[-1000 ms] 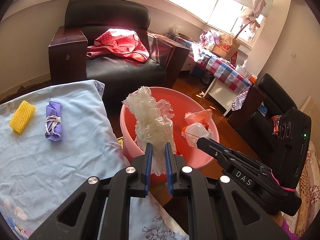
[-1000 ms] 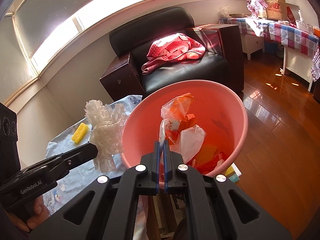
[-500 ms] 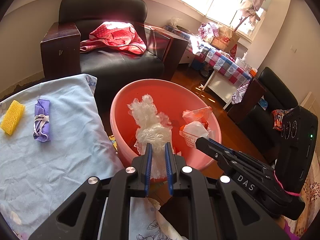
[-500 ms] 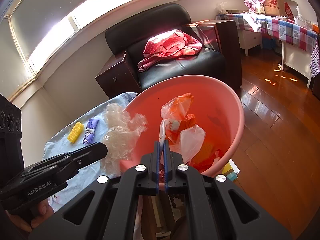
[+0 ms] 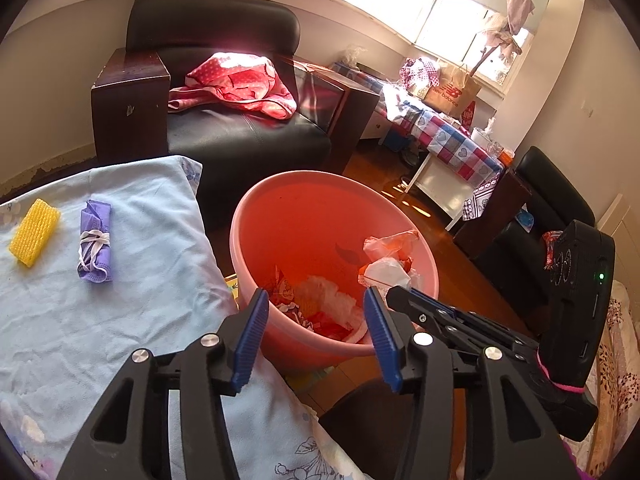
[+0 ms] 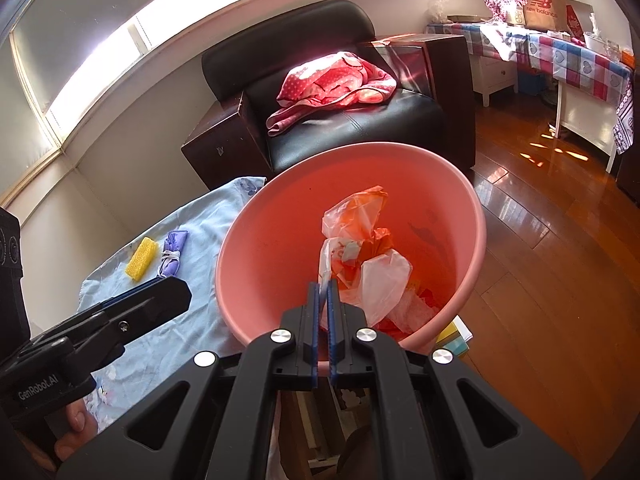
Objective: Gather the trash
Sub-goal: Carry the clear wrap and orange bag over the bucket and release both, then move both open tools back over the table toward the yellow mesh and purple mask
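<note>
A pink basin [image 5: 256,216] [image 6: 476,216] stands on the floor beside the blue-sheeted bed and holds trash. My left gripper [image 5: 314,304] is open and empty over the basin's near rim. The clear plastic wrap [image 5: 332,300] lies in the basin among other scraps. My right gripper [image 6: 323,292] is shut on an orange-and-white plastic bag [image 6: 360,240] and holds it up inside the basin. A yellow foam net [image 5: 34,226] [image 6: 139,258] and a purple face mask [image 5: 96,236] [image 6: 174,254] lie on the bed.
A black armchair [image 5: 240,136] with a red garment [image 5: 240,84] stands behind the basin. A table with a checked cloth [image 5: 452,136] is at the far right. Small boxes [image 6: 454,340] lie on the wooden floor by the basin.
My left gripper carried the clear plastic wrap over the basin, opened, and the wrap dropped in. The right gripper stayed shut on the bag.
</note>
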Available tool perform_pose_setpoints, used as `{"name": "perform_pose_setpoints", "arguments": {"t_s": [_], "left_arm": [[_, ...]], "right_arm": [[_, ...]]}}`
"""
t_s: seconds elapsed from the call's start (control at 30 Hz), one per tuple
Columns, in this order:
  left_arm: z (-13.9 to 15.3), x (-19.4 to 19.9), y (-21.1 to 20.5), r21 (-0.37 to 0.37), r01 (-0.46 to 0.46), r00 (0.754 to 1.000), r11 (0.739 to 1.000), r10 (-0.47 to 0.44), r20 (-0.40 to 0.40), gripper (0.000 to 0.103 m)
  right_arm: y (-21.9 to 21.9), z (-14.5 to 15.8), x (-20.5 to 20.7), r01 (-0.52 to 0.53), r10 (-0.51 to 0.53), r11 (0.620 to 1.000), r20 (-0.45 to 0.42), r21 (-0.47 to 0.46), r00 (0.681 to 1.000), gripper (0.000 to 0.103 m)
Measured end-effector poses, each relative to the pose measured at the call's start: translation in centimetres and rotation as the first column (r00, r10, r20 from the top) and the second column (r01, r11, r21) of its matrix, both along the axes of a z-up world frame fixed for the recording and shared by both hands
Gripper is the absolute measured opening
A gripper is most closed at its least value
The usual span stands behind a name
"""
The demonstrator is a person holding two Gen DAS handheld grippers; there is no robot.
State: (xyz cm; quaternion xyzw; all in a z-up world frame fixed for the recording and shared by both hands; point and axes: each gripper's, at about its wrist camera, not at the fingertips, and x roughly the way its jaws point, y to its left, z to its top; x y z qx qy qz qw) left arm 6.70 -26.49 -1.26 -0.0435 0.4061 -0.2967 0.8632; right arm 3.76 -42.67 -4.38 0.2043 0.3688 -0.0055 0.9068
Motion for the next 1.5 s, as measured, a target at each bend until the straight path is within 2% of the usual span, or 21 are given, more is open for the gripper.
{"name": "perform_pose_setpoints", "arguments": {"t_s": [0.07, 0.2, 0.23, 0.53, 0.83, 1.23, 1.4, 1.5], "left_arm": [[0.1, -0.1, 0.4, -0.003, -0.007, 1.0, 1.0, 0.007, -0.005, 0.051], [0.2, -0.2, 1.5, -0.003, -0.021, 1.0, 1.0, 0.021, -0.01, 0.054], [0.2, -0.2, 1.8, -0.004, -0.026, 1.0, 1.0, 0.026, -0.01, 0.055], [0.2, -0.7, 6.4, -0.006, -0.097, 0.995, 0.995, 0.097, -0.007, 0.056], [-0.6, -0.8, 11.9, 0.008, -0.194, 0.98, 0.981, 0.194, -0.038, 0.058], [-2.6, -2.5, 16.7, 0.117, -0.328, 0.944, 0.937, 0.323, 0.059, 0.058], [-3.4, -2.0, 18.6, 0.2, -0.384, 0.923, 0.901, 0.372, 0.095, 0.058], [-3.8, -1.4, 20.0, 0.214, -0.42, 0.908, 0.882, 0.409, 0.093, 0.058]], "right_arm": [[0.1, 0.0, 0.0, 0.0, 0.0, 1.0, -0.008, 0.004, 1.0, 0.006], [0.6, 0.4, -0.4, -0.007, 0.007, 1.0, 0.004, 0.011, 1.0, 0.034], [0.8, 0.6, -0.6, -0.008, 0.007, 1.0, 0.013, 0.008, 1.0, 0.037], [2.6, 1.6, -0.7, -0.026, 0.026, 0.999, 0.02, -0.037, 0.999, 0.037], [5.5, 2.0, 0.0, -0.076, 0.077, 0.996, 0.016, -0.051, 0.997, 0.037], [10.9, 0.7, 0.2, -0.171, 0.17, 0.984, -0.015, -0.059, 0.985, 0.037], [13.3, 0.4, 1.0, -0.209, 0.207, 0.975, -0.026, -0.07, 0.978, 0.037], [14.8, 0.1, 1.8, -0.233, 0.231, 0.969, -0.036, -0.083, 0.972, 0.037]]}}
